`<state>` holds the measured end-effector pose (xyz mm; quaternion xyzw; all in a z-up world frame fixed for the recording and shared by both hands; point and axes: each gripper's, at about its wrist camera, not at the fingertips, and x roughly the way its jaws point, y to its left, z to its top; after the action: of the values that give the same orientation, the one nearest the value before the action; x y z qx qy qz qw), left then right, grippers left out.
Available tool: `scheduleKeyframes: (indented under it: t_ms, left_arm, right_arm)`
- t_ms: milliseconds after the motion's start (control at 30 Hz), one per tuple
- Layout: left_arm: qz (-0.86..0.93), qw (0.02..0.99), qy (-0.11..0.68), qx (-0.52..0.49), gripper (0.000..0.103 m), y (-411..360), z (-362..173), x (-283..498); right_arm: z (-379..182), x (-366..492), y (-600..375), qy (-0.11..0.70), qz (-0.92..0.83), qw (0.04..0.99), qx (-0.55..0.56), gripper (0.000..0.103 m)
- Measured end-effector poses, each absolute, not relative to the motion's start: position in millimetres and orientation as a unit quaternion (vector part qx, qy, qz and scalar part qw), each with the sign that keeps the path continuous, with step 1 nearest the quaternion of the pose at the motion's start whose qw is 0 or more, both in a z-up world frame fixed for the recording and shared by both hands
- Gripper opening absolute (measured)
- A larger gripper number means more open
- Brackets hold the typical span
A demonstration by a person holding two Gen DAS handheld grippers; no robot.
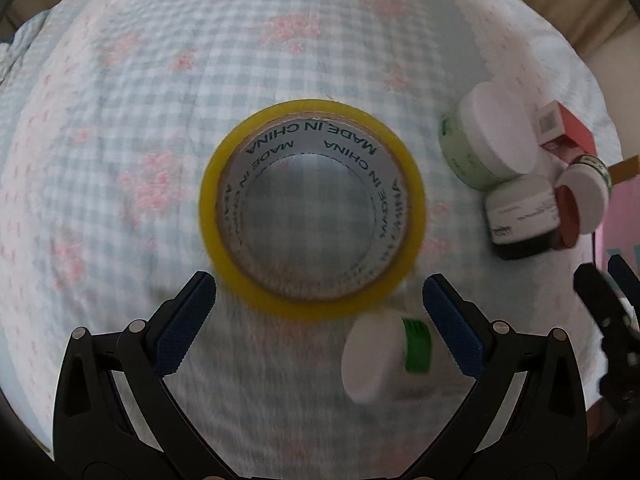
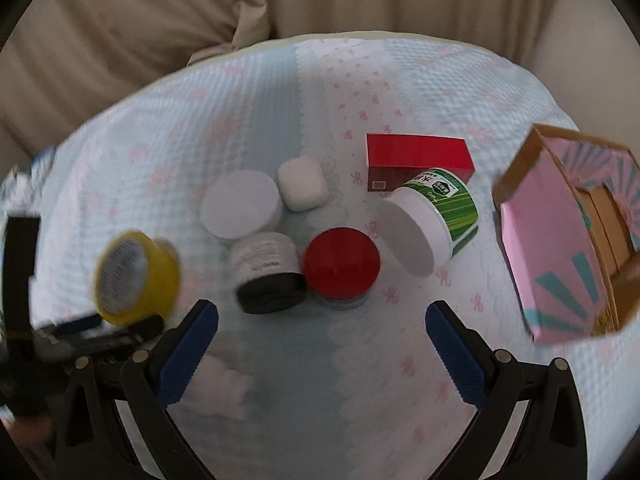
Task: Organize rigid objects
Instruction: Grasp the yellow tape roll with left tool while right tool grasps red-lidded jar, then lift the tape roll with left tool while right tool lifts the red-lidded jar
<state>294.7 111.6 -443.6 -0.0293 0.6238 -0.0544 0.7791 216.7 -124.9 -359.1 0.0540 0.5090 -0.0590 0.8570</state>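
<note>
A yellow tape roll (image 1: 312,208) lies flat on the checked cloth just ahead of my open left gripper (image 1: 320,300); it also shows blurred in the right wrist view (image 2: 136,276). A white-capped green jar (image 1: 384,356) lies on its side near the left gripper's right finger (image 1: 452,328). My right gripper (image 2: 322,332) is open and empty above the cloth. Ahead of it stand a black jar (image 2: 268,276), a red-lidded jar (image 2: 340,264), a white-lidded jar (image 2: 240,204), a small white case (image 2: 302,184), a tipped green-striped jar (image 2: 428,224) and a red box (image 2: 416,160).
An open pink cardboard box (image 2: 560,240) sits at the right edge of the cloth (image 2: 360,380). Beige cushions (image 2: 120,40) lie behind the bed. The jar cluster also shows at the right in the left wrist view (image 1: 520,176).
</note>
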Motion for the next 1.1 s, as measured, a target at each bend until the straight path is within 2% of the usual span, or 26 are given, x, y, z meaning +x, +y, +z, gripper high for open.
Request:
scheduleKeyframes:
  t_ms: [400, 467, 667, 833, 933, 1033, 1100]
  left_arm:
    - [-0.046, 0.791, 0.61, 0.016, 0.103, 93, -472, 314]
    - [-0.045, 0.794, 0.606, 0.017, 0.102, 92, -473, 315]
    - [-0.036, 0.803, 0.593, 0.032, 0.102, 89, -468, 335]
    - [-0.033, 0.808, 0.588, 0.034, 0.097, 92, -464, 343]
    - [-0.034, 0.809, 0.586, 0.034, 0.097, 93, -464, 346]
    - [-0.032, 0.81, 0.585, 0.036, 0.097, 95, -463, 347]
    - [-0.033, 0.811, 0.583, 0.036, 0.097, 97, -460, 346]
  right_arm:
    - [-405, 242, -134, 0.517, 0.004, 0.854, -0.063, 0.086]
    - [-411, 245, -135, 0.52, 0.011, 0.851, -0.077, 0.079]
    - [-417, 255, -137, 0.522, 0.033, 0.849, -0.075, 0.066]
    - [-417, 261, -138, 0.52, 0.043, 0.85, -0.071, 0.06]
    - [-417, 261, -139, 0.518, 0.048, 0.851, -0.071, 0.059]
    - [-417, 263, -139, 0.519, 0.057, 0.851, -0.057, 0.05]
    - [-417, 265, -138, 0.519, 0.058, 0.852, -0.049, 0.05]
